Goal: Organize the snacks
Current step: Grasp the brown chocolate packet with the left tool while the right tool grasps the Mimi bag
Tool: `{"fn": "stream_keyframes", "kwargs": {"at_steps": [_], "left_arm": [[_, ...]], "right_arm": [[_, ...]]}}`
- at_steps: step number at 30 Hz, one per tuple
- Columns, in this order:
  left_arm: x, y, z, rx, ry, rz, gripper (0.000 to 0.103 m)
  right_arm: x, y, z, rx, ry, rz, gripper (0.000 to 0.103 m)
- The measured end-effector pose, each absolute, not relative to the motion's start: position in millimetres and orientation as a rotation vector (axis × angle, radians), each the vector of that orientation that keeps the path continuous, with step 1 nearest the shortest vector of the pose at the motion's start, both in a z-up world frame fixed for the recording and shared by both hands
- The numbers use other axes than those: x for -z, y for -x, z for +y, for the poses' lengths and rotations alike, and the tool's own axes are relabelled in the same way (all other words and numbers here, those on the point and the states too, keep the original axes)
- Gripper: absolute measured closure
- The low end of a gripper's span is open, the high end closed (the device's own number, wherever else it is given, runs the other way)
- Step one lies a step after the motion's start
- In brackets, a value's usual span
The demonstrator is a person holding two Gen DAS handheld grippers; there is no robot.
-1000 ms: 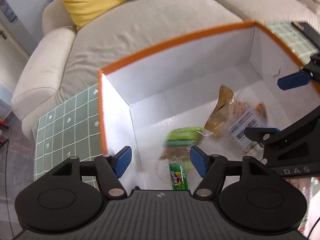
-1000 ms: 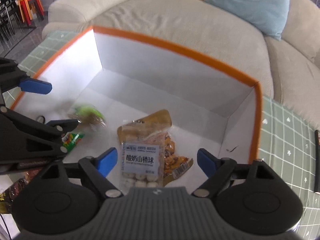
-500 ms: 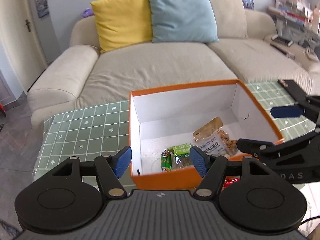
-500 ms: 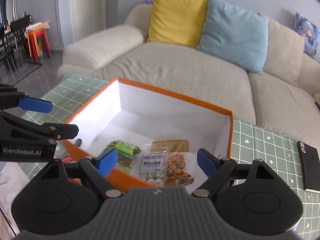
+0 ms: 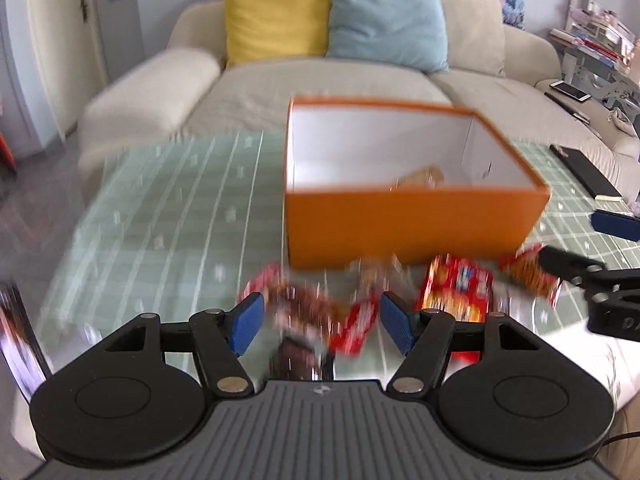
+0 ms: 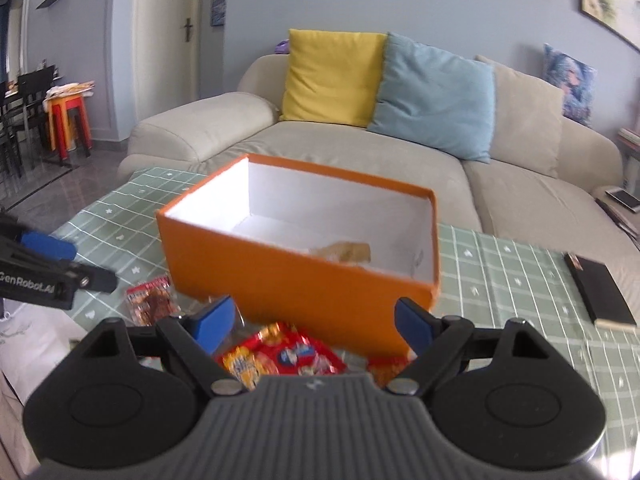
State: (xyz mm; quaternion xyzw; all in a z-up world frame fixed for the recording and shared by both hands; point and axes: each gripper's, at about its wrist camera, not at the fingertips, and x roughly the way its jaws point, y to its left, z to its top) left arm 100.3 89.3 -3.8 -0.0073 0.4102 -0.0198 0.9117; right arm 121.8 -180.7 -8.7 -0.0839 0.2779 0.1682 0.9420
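An orange box (image 5: 412, 224) with a white inside stands on the green checked tablecloth; it also shows in the right wrist view (image 6: 296, 280). A tan snack bag (image 6: 344, 252) peeks above its near wall. Several red snack packets (image 5: 456, 288) lie on the cloth in front of the box, blurred in the left wrist view. My left gripper (image 5: 322, 320) is open and empty just above those packets. My right gripper (image 6: 312, 320) is open and empty over a red packet (image 6: 280, 354) in front of the box. Another red packet (image 6: 150, 300) lies to the left.
A beige sofa (image 6: 360, 160) with yellow and blue cushions stands behind the table. A black notebook (image 6: 600, 288) lies on the cloth at the right. The tablecloth (image 5: 160, 220) stretches left of the box. Chairs and a red stool (image 6: 68, 120) stand far left.
Both grippers have pulled back out of the box and dropped low in front of it. The loose red packets on the cloth have come into view. Both stay open.
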Motion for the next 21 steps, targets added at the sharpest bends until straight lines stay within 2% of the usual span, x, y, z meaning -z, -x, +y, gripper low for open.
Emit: {"fn": "stream_keyframes", "kwargs": {"at_steps": [5, 10, 12, 21], "left_arm": [[37.8, -93.2, 101.4, 0.041, 0.021, 0.884, 0.033], [55.4, -95.4, 107.3, 0.027, 0.048, 0.903, 0.033], [59.6, -95.5, 106.3, 0.019, 0.042, 0.902, 0.033], [75.2, -104.2, 108.0, 0.002, 0.055, 0.932, 0.034]], "right_arm": [[43.3, -106.9, -186.5, -0.344, 0.175, 0.623, 0.020], [64.7, -105.0, -182.1, -0.333, 0.268, 0.631, 0.022], [69.0, -107.5, -180.8, -0.331, 0.294, 0.623, 0.026], [76.8, -132.2, -194.5, -0.217, 0.395, 0.597, 0.027]]}}
